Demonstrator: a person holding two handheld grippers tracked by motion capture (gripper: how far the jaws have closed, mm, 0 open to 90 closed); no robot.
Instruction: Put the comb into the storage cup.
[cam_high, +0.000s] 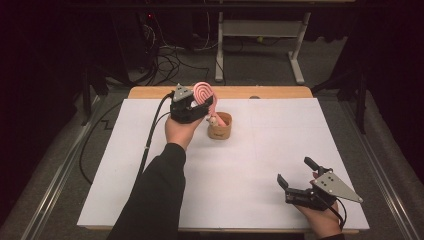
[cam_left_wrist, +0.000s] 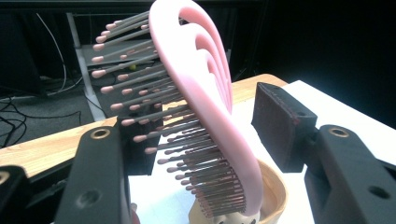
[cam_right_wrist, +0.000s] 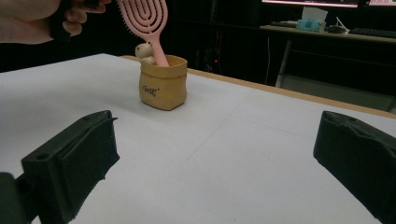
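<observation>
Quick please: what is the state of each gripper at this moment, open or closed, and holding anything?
Left gripper: open, fingers on either side of the pink hairbrush, not clamping it.
Right gripper: open, holding nothing.

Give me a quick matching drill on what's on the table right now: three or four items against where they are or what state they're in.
Items:
1. pink hairbrush
2. tan bag-shaped holder
3. left gripper
4. right gripper

States:
a. open, low over the sheet's near right corner
b. open, jaws either side of the brush head
c. handle down in the holder, leaning
d. standing on the white sheet with a small bear figure at its rim

Pairs: 1-c, 2-d, 3-b, 4-a
</observation>
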